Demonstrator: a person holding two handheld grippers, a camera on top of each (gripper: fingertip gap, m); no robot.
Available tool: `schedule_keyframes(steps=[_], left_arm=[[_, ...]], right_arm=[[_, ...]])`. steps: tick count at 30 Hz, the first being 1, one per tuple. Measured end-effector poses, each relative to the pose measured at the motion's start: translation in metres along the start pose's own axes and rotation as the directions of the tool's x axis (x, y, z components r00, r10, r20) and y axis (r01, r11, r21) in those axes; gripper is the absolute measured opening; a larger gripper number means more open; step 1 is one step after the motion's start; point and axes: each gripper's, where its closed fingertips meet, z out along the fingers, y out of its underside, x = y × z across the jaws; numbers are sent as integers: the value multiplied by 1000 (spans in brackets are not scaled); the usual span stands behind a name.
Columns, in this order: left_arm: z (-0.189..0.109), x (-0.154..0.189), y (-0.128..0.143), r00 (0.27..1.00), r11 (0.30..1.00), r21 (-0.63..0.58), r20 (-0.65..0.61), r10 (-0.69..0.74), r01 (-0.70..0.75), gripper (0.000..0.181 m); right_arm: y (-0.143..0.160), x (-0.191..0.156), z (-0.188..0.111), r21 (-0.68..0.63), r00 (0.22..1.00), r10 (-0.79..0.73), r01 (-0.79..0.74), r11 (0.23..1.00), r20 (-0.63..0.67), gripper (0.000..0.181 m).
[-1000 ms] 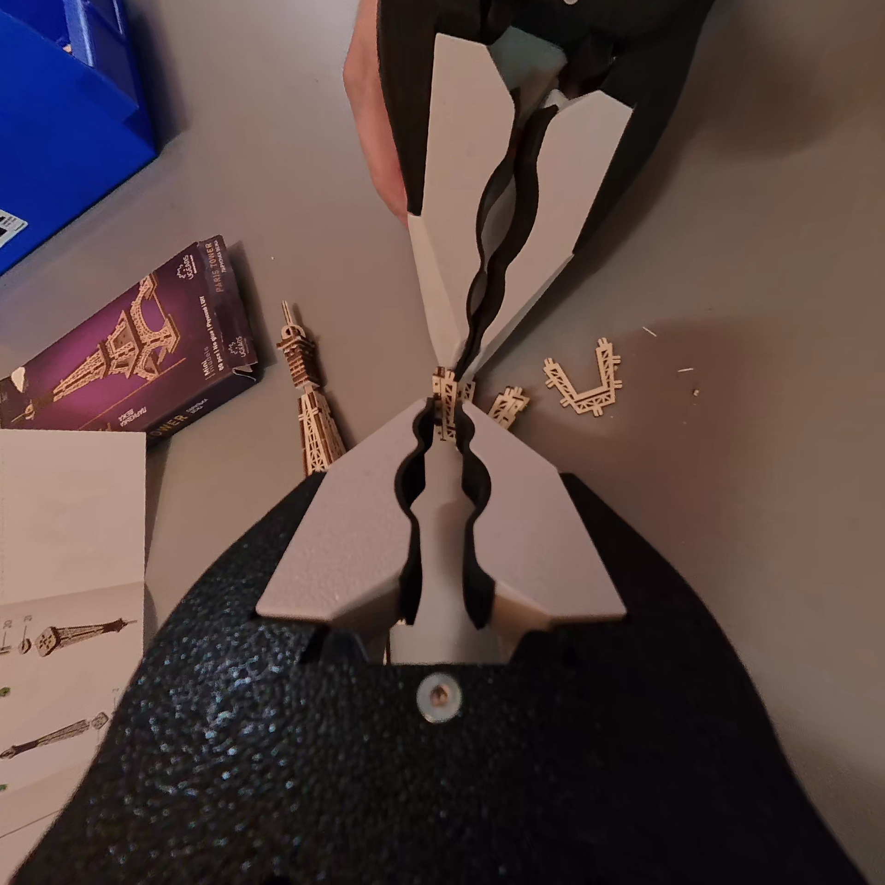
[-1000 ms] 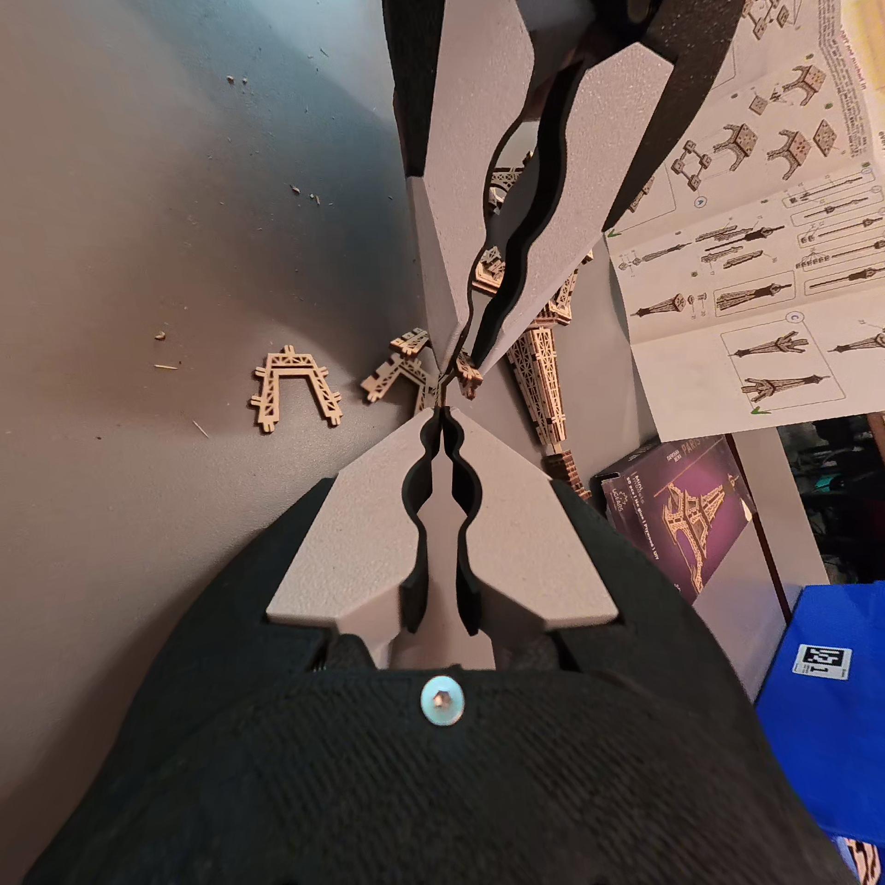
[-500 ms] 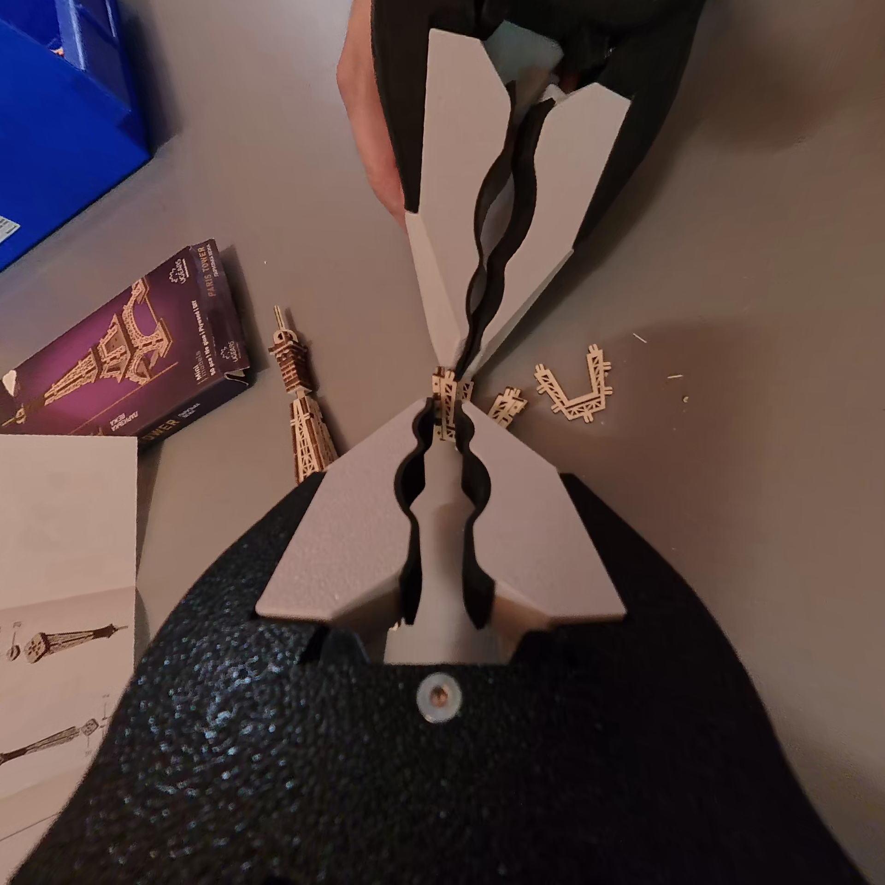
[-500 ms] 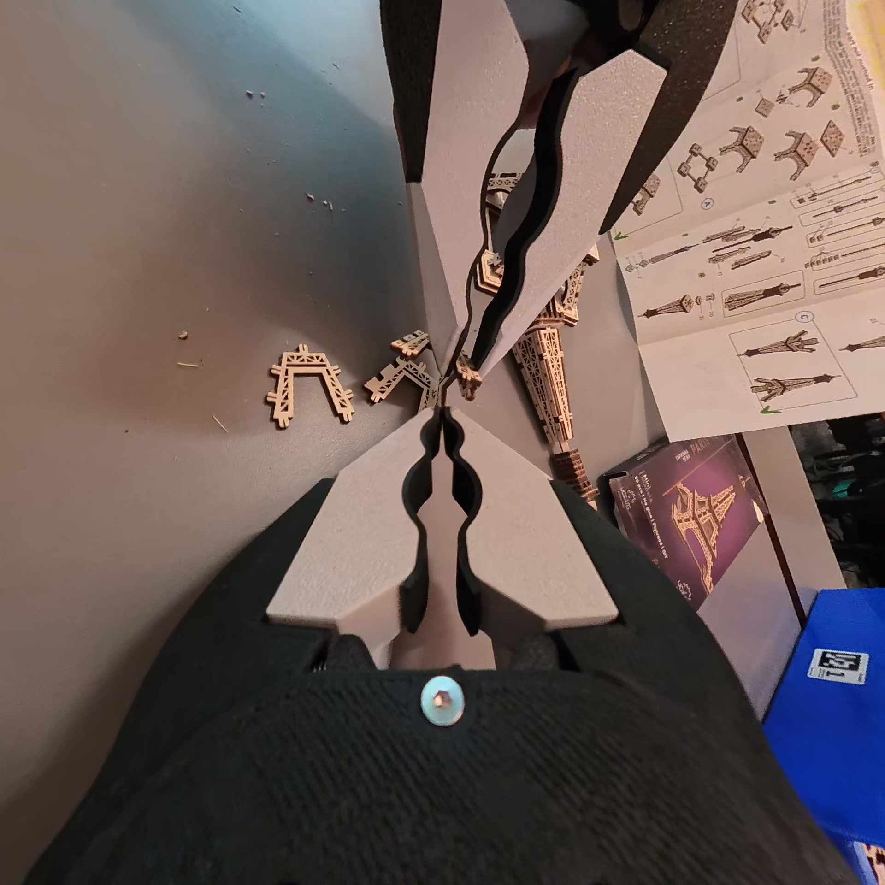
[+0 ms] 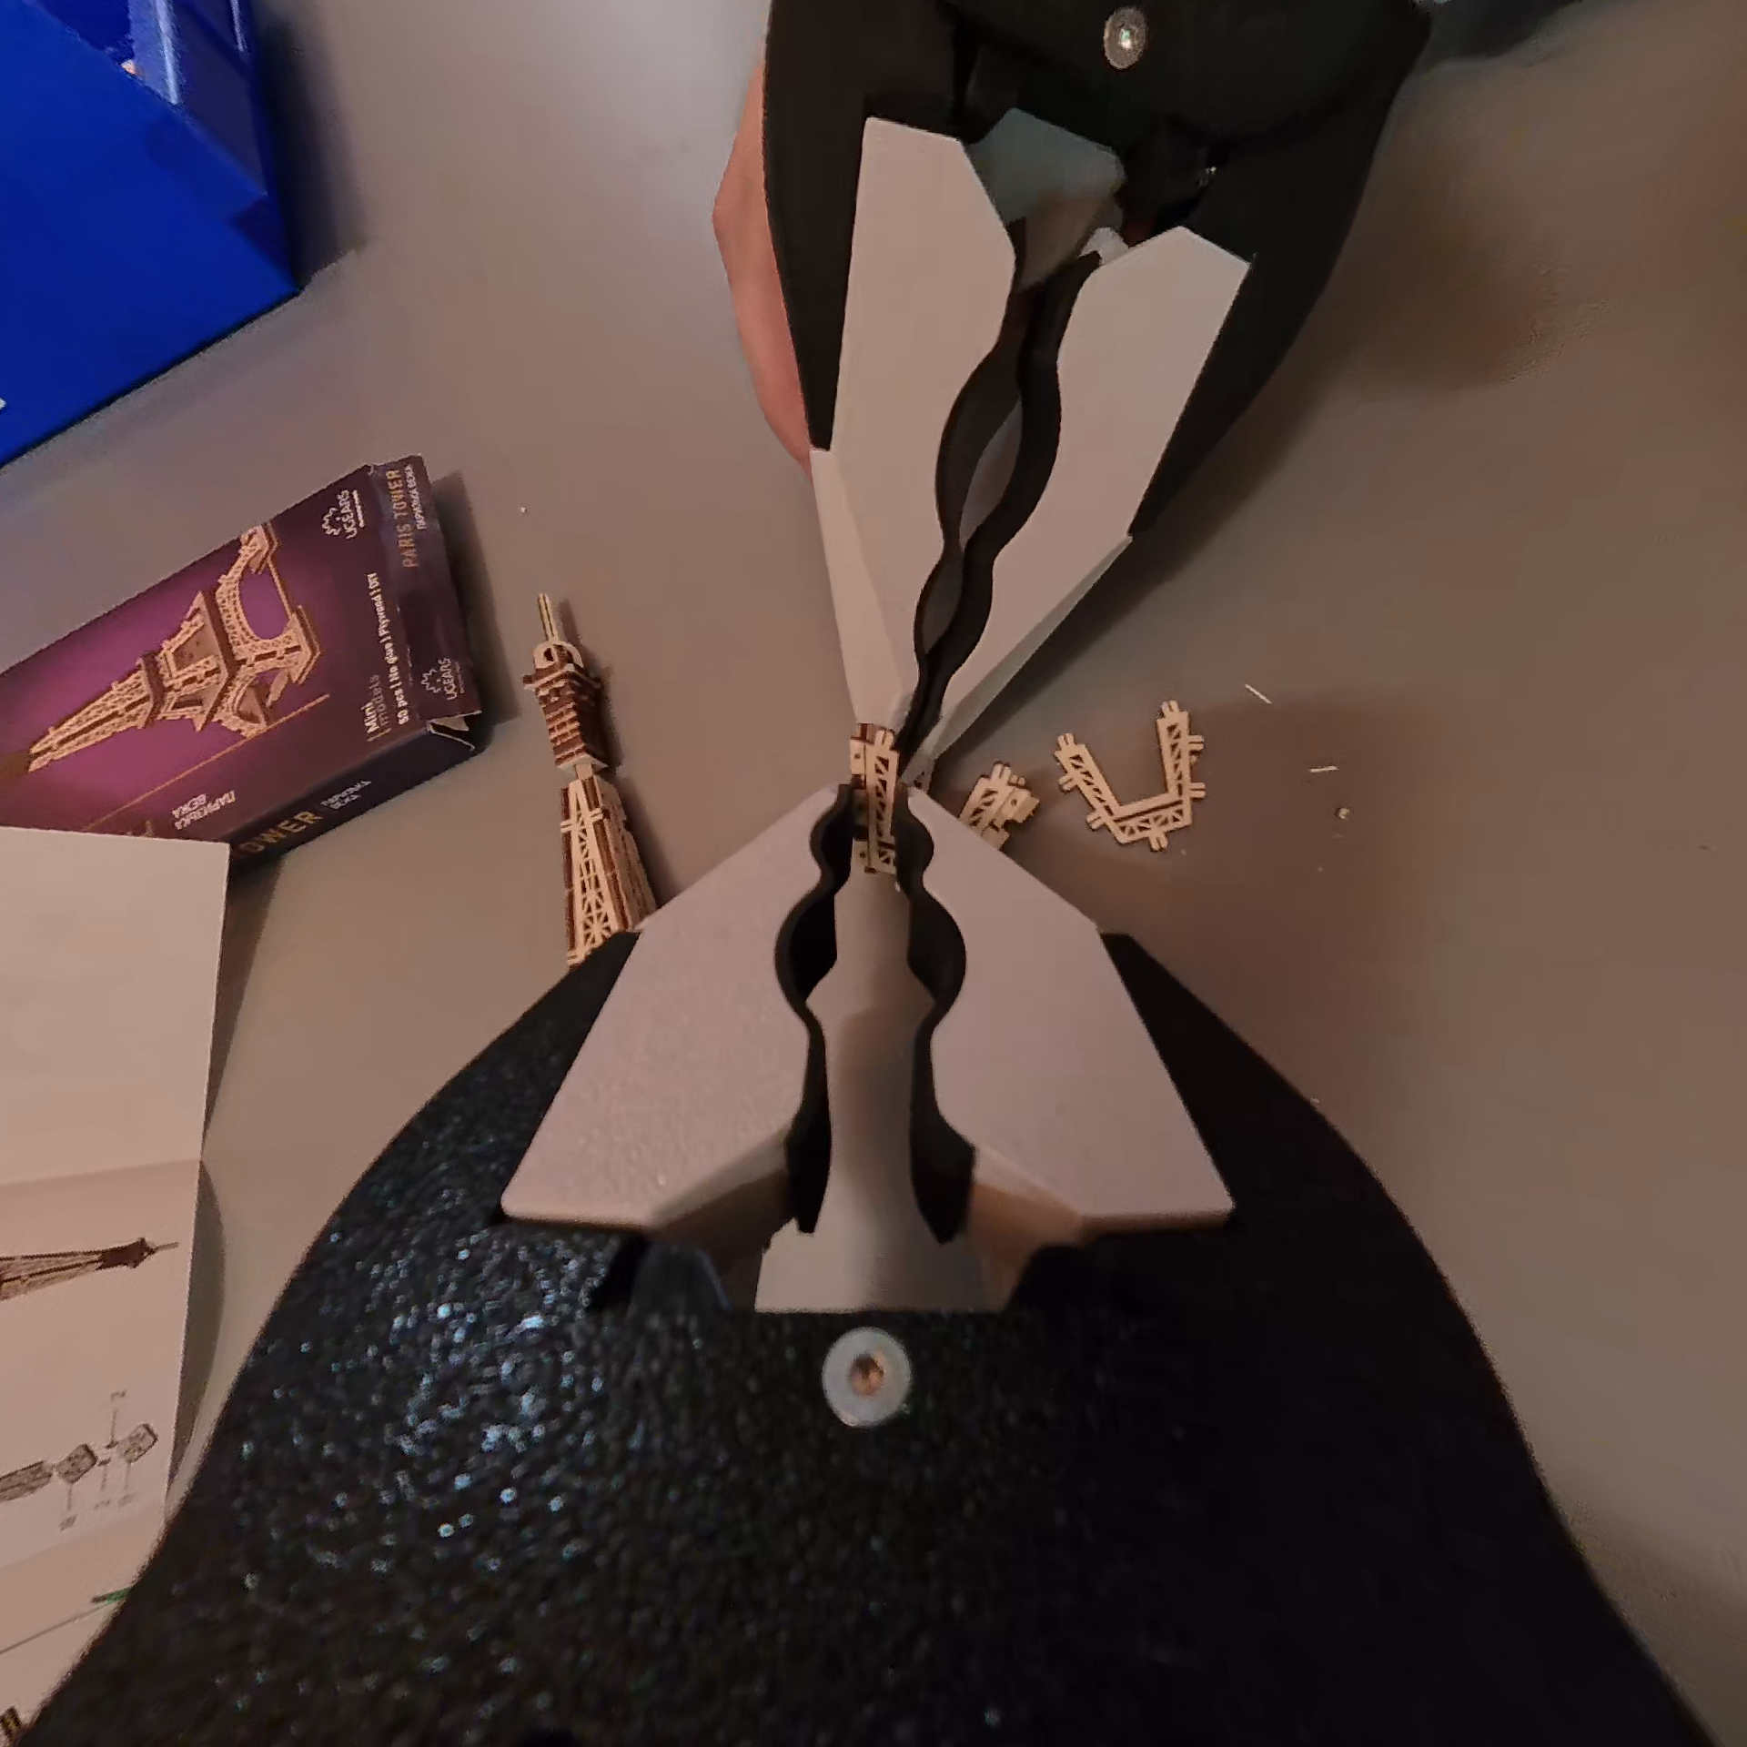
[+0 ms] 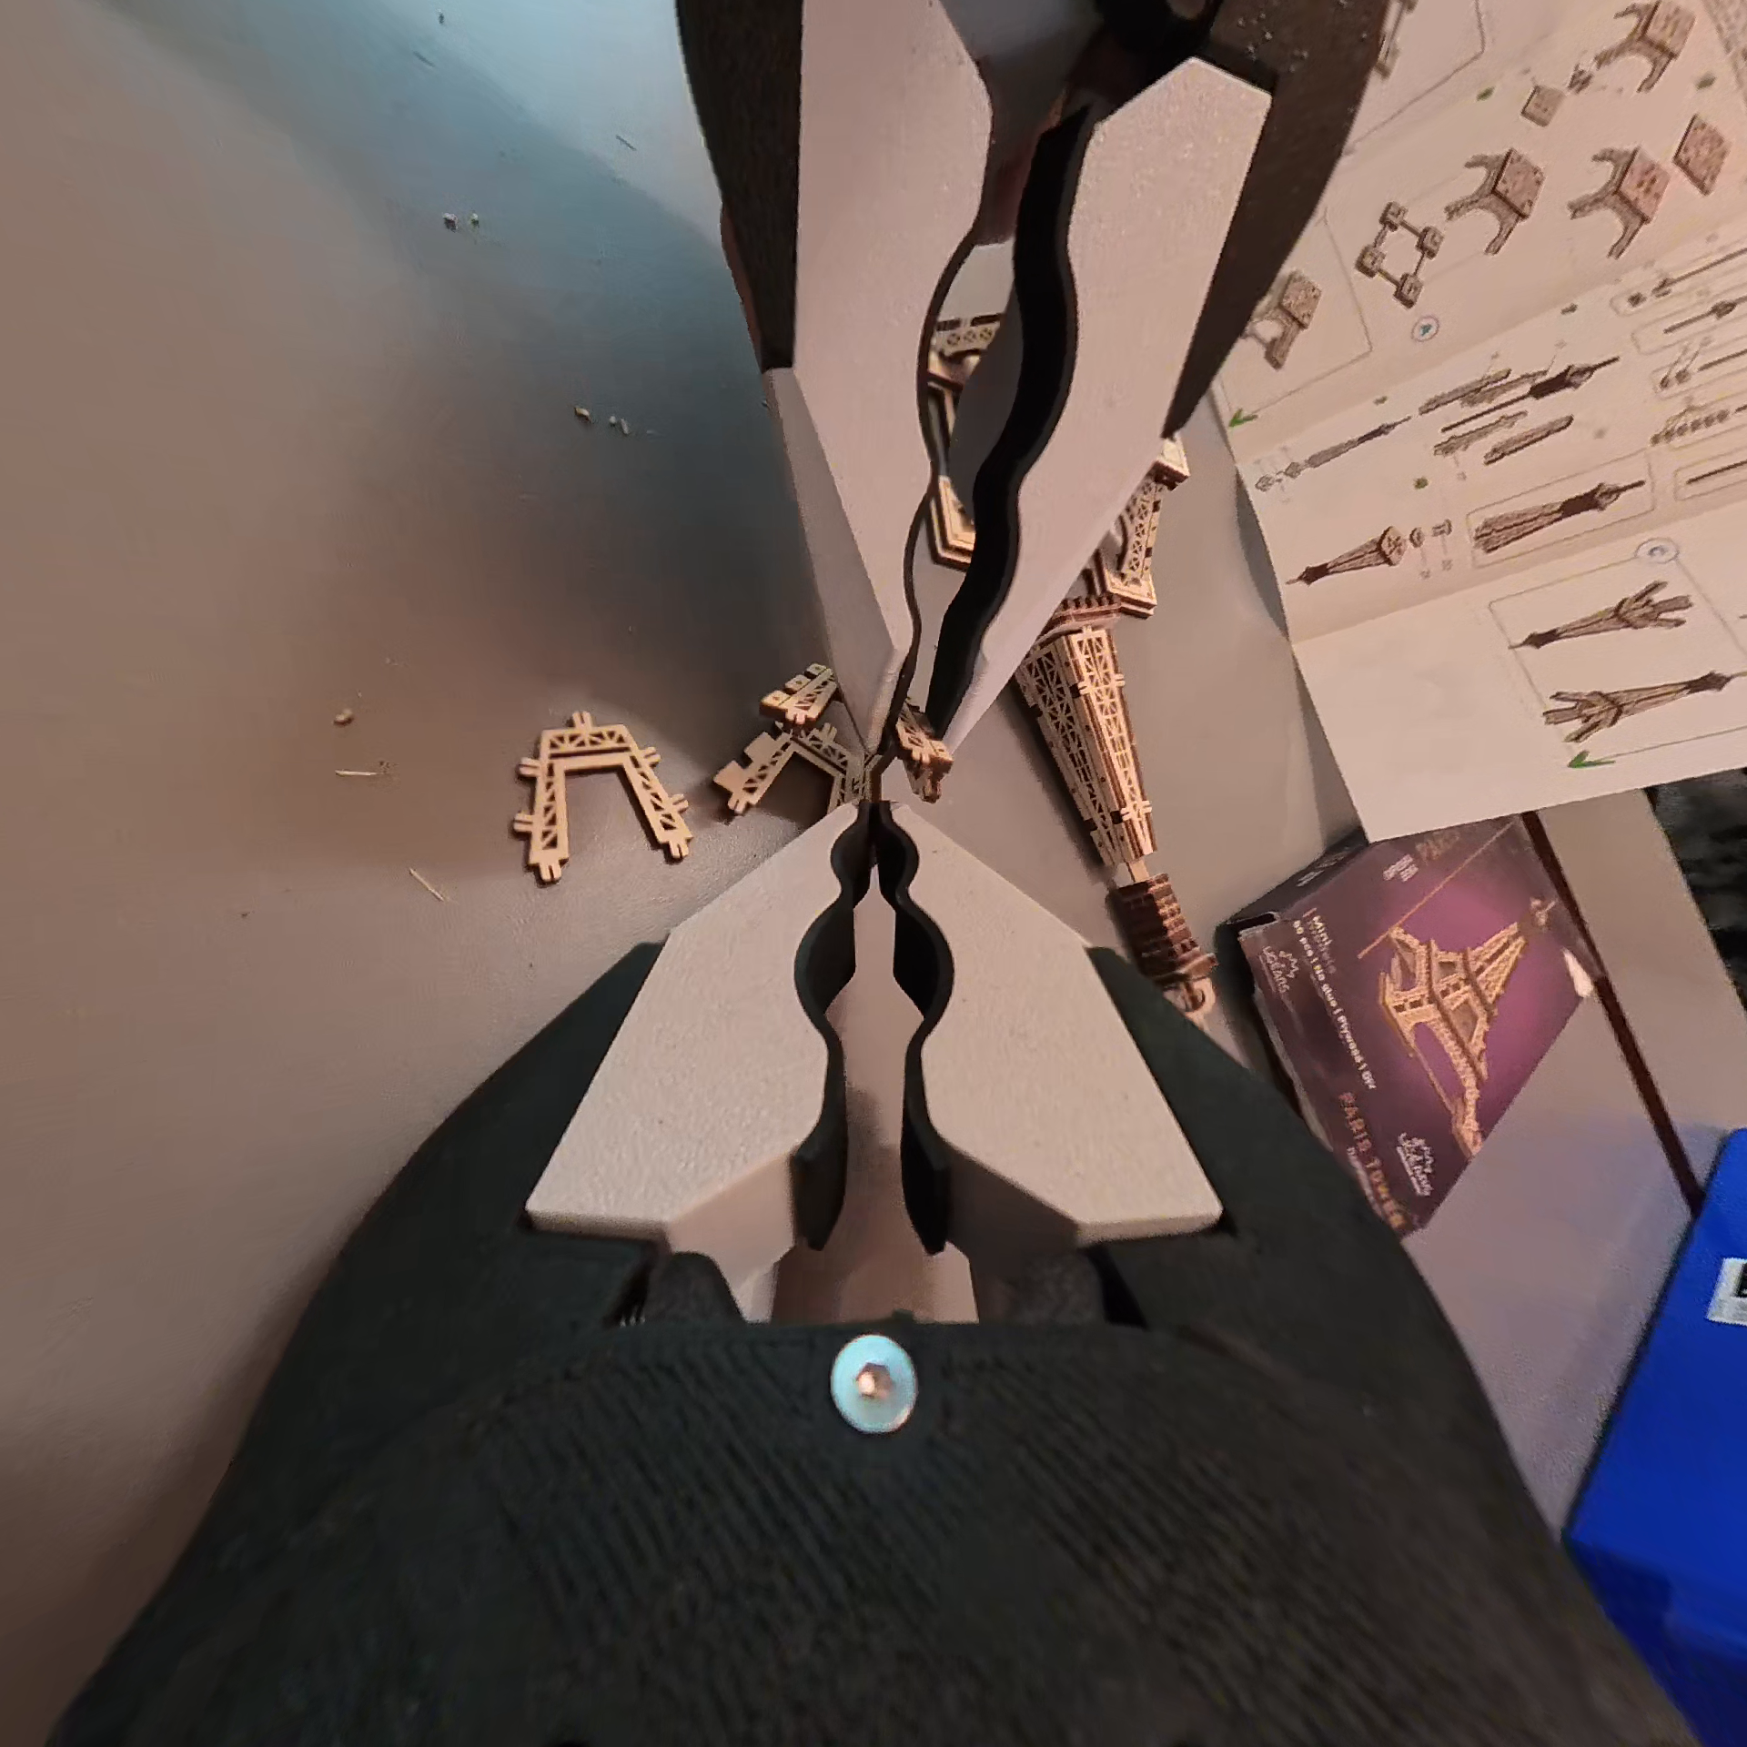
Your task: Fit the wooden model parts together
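Pale tan lattice-cut wooden pieces (image 5: 1139,794) lie on a plain grey table (image 5: 1418,567). The tower (image 5: 586,785) is tan with a dark brown top. Purple box (image 5: 236,662), blue bin (image 5: 104,208), white leaflet (image 6: 1531,454).

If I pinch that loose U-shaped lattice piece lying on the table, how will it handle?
The U-shaped lattice piece looks thin and openwork, so probably very light and apt to snap under a hard pinch. Lying flat on the table, it would likely slide rather than roll, and its edge may be hard to catch.

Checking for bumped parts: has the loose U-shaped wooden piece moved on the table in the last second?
No. The U-shaped piece keeps its spacing from the lying tower; only the camera shifted.
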Motion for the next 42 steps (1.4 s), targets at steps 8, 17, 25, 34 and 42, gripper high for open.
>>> schedule_keyframes(steps=[8, 17, 25, 34, 42], left_arm=[[1, 0, 0, 1000, 1000, -7, -13, -15, 15, 6], [1, 1, 0, 999, 999, -16, -16, -36, 36, 6], [2, 3, -2, 999, 1000, 1, -17, -27, 27, 6], [1, -2, -5, 1000, 1000, 8, 13, 3, -3, 6], [1, -1, 0, 1000, 1000, -2, 4, -19, 19, 6]], right_arm=[[1, 0, 0, 6, 990, 132, -132, 991, 46, 0], [1, -1, 0, -2, 991, 127, -127, 992, 36, 0], [-1, -2, -5, 26, 980, 171, -174, 984, 104, 12], [9, -3, -4, -29, 969, 213, -211, 977, 124, 25], [12, -3, -2, -46, 967, 221, -216, 975, 125, 11]])
